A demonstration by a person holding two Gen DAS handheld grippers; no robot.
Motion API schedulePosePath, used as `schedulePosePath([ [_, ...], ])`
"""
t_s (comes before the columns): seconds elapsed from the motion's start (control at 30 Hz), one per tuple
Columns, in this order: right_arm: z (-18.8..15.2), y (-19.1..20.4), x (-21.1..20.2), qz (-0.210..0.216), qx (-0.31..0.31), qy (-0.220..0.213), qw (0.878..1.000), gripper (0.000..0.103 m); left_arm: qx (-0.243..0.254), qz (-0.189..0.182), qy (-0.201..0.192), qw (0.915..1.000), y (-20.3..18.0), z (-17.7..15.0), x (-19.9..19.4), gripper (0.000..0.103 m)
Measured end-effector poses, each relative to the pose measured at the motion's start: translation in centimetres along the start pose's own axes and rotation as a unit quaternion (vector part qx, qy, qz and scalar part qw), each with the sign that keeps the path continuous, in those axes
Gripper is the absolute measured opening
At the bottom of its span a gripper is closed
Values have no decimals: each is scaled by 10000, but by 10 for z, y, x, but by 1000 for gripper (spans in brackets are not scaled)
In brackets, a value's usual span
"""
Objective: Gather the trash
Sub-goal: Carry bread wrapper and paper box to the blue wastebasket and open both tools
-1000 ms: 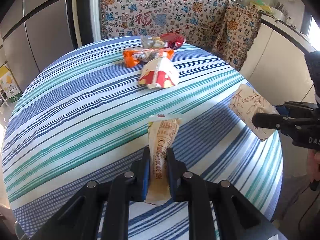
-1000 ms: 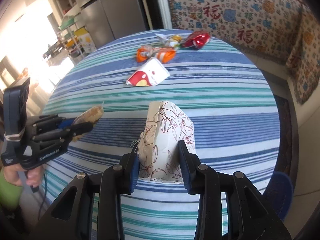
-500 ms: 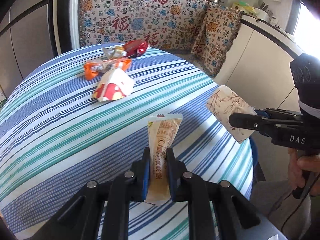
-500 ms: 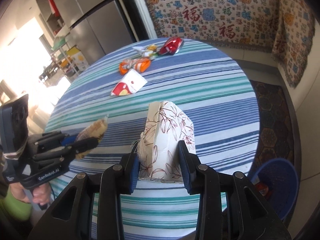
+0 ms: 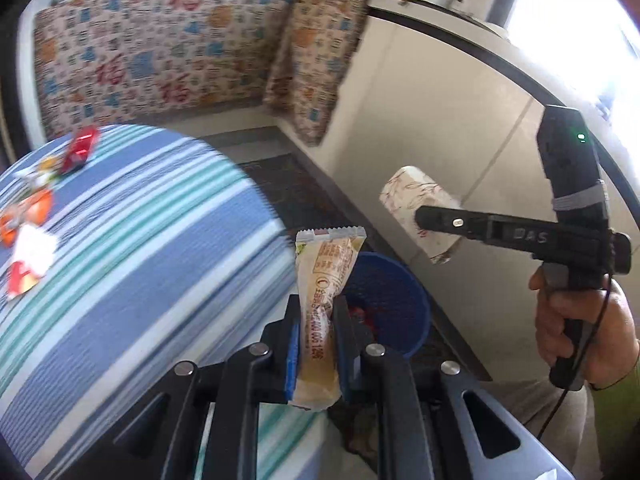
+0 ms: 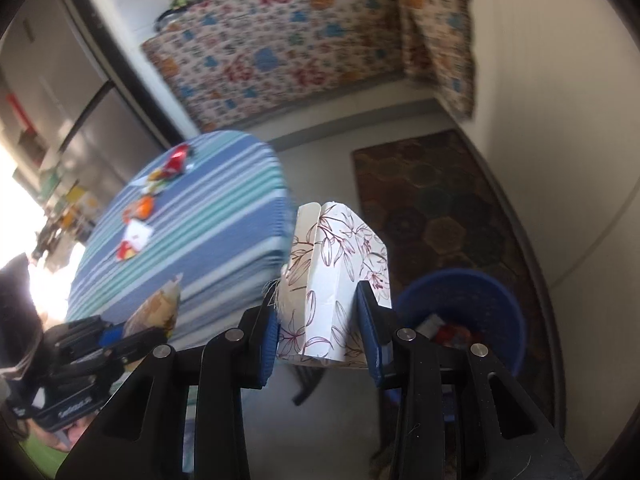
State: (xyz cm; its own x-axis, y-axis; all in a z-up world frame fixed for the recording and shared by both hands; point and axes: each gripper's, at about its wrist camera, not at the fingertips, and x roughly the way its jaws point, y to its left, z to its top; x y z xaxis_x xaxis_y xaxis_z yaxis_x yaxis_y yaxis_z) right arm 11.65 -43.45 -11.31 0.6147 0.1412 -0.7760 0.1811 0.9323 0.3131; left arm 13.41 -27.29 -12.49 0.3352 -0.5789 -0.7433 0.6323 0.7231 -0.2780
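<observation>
You are carrying two pieces of trash off the striped bench [image 5: 132, 248] toward the blue bin [image 6: 464, 312] on the floor, so the job now is to release each one cleanly inside its rim.

On the left, your left hand-held gripper [image 5: 316, 344] is clenched tight on a tan snack wrapper [image 5: 326, 292], which is standing upright between the pads. In the left wrist view the wrapper is lining up over the near edge of the bin, not yet over its middle. Judging from that, you are better off moving further across before letting go, since a light wrapper may flutter sideways as it falls.

On the right, your right hand-held gripper [image 6: 318, 336] is grasping a folded floral paper box [image 6: 336, 276] by its two sides. The bin is sitting below and to the right of it, with some red trash already inside. The box looks stiff but light, so lowering it close to the rim should keep it from bouncing out.

Four wrappers are waiting on the bench: a red one [image 5: 80, 148], a pale yellowish one [image 5: 42, 170], an orange one [image 5: 28, 218] and a white-and-red one [image 5: 26, 260].
</observation>
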Motion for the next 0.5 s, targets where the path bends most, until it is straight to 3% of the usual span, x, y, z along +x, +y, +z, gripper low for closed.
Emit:
schedulePosePath([
  [0.27, -7, -96, 23, -418, 832, 214, 9954, 37, 267, -490, 399, 9976, -64, 20, 92, 15],
  [0.5, -13, -138, 36, -616, 1198, 298, 9904, 37, 244, -491, 666, 9963, -81, 24, 160, 15],
])
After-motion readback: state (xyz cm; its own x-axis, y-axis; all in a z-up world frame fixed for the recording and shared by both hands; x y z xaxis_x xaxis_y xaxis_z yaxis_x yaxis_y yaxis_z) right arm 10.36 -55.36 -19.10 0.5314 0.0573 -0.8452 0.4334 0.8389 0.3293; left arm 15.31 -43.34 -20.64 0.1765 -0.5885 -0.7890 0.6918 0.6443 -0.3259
